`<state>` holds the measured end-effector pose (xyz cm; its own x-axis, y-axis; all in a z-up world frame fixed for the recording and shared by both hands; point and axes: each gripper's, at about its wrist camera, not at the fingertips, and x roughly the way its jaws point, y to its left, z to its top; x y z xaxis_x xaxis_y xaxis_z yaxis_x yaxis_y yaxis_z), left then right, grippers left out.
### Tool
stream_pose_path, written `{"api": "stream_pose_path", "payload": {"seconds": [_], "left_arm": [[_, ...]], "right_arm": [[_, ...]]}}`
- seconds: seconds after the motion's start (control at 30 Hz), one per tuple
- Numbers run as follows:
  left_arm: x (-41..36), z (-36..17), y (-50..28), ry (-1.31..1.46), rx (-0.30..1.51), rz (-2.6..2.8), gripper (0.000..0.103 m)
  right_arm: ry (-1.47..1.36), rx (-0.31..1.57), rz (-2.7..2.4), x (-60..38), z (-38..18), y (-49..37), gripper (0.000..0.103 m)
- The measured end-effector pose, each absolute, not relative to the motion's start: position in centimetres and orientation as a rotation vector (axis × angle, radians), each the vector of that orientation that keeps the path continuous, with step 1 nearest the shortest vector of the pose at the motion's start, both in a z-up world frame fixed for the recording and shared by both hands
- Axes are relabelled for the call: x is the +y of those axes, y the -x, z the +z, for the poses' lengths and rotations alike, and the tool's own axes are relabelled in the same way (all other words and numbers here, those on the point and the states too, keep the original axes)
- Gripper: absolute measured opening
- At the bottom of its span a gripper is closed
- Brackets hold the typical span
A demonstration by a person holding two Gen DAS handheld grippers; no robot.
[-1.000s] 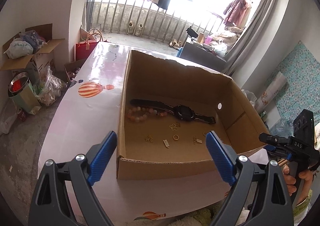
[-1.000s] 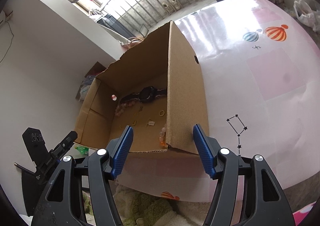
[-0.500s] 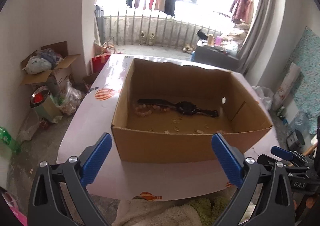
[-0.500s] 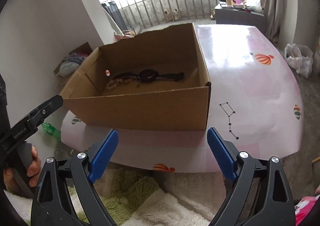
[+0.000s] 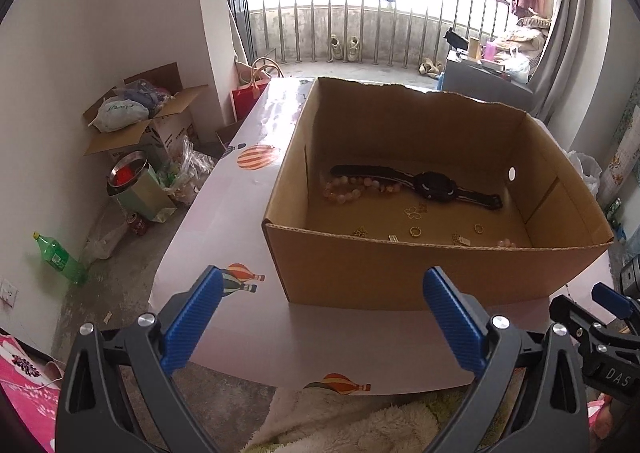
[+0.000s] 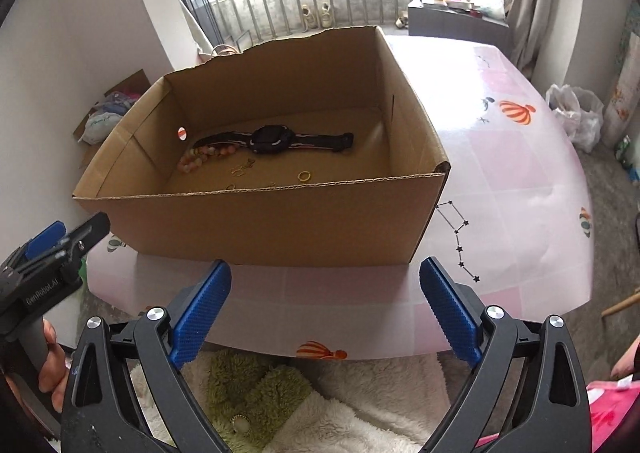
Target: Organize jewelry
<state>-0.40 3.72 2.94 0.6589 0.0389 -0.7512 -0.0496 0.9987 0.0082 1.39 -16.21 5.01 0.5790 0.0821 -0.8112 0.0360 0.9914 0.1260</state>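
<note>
Both tools, the left tool (image 5: 322,319) and the right tool (image 6: 326,309), hang spread wide and empty before the cardboard box (image 5: 400,273) on the bench (image 6: 500,181), the right jaws having just opened further, probably because the watch (image 5: 434,185), bead bracelet (image 5: 348,189) and small rings (image 6: 304,175) ahead already lie inside it.

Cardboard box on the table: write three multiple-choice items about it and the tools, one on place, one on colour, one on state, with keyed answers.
1. Where does the black watch lie?
A. inside the cardboard box
B. on the table beside the box
C. on the floor

2. What colour are the tool pads?
A. red
B. blue
C. green

3. How does the left tool stand?
A. shut on the watch
B. shut on a ring
C. open, holding nothing

Answers: 1 A, the watch rests on the box floor near the bead bracelet; 2 B, both pads show blue; 3 C, its jaws stand wide with only table between them.
</note>
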Motion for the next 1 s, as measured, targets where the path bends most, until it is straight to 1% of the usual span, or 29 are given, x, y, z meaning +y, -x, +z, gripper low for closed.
{"api": "stream_pose_path", "payload": {"seconds": [0.27,0.6,1.0], "left_arm": [[2.3,2.1,0.4,-0.051,0.883,0.051,0.098],[2.2,1.7,-0.1,-0.027,0.929,0.034,0.098],[2.0,1.4,-0.3,-0.028,0.944,0.029,0.098]], "right_arm": [[-0.142,0.957,0.003,-16.1,4.9,-1.6,0.092],[-0.143,0.983,-0.010,-16.3,4.3,-1.9,0.092],[-0.137,0.989,-0.013,-16.2,4.3,-2.1,0.092]]}}
